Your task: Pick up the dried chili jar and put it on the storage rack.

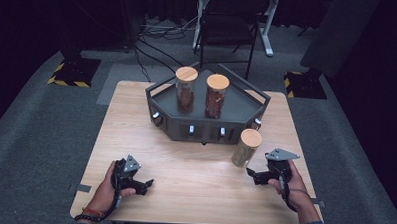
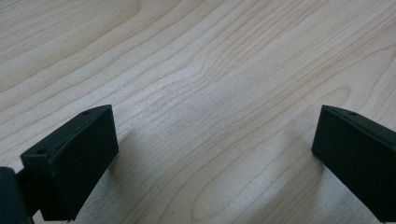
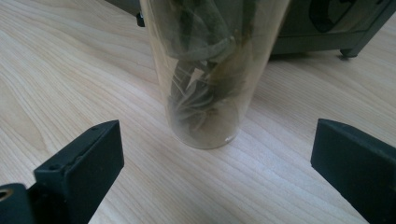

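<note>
At the upper middle of the high view, a dark tray (image 1: 159, 93) on the tabletop (image 1: 194, 182) holds two cork-lidded jars (image 1: 186, 89) of reddish-brown bits. A third jar (image 1: 247, 147) stands on the wood, right of centre, just beside the right tool (image 1: 255, 175). The right gripper view shows its glass (image 3: 210, 74) holding dried greenish leaves, centred ahead of wide-open, empty jaws. The left tool (image 1: 145, 184), lower left, gapes open over bare wood.
</note>
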`<state>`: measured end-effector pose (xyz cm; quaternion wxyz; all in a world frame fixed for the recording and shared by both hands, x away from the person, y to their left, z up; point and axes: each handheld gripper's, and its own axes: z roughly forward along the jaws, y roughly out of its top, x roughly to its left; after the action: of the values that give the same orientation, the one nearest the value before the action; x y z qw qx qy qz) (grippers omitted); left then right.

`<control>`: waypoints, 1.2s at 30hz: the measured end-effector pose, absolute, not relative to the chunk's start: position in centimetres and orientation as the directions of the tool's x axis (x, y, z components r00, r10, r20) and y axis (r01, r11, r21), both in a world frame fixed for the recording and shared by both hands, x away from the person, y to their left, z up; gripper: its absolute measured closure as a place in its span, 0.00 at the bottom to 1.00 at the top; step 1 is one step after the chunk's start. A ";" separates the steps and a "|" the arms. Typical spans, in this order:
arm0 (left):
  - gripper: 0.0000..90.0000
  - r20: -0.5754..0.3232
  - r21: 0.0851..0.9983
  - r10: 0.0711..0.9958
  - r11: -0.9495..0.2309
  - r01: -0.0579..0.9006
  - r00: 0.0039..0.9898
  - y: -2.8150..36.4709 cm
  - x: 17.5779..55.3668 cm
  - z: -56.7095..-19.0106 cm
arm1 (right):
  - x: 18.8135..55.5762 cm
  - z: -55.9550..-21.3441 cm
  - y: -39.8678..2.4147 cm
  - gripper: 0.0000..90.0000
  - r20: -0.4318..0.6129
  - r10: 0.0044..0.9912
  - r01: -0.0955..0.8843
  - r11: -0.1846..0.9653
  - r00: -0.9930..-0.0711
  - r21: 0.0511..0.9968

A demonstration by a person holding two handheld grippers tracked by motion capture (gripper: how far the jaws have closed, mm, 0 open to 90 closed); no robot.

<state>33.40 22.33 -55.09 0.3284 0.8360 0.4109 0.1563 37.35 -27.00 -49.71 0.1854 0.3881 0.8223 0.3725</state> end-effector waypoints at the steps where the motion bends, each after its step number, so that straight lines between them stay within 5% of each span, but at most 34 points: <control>1: 0.00 -0.009 0.678 0.789 -0.447 0.584 0.614 22.3 33.4 -55.1 | 37.4 -49.7 -26.8 0.03 -0.018 0.774 0.498 0.424 -0.633 0.756; 26: 0.00 -0.008 0.679 0.792 -0.445 0.585 0.611 22.3 33.4 -55.1 | 39.0 -48.9 -24.6 0.04 -0.018 0.764 0.477 0.420 -0.645 0.772; 36: 0.00 -0.008 0.679 0.792 -0.445 0.585 0.611 22.3 33.4 -55.1 | 40.0 -48.8 -24.6 0.07 0.050 0.789 0.499 0.337 -0.613 0.798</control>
<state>33.35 22.30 -55.09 0.3287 0.8352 0.4119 0.1574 40.05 -24.57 -48.78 0.1761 0.4033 0.7985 0.4107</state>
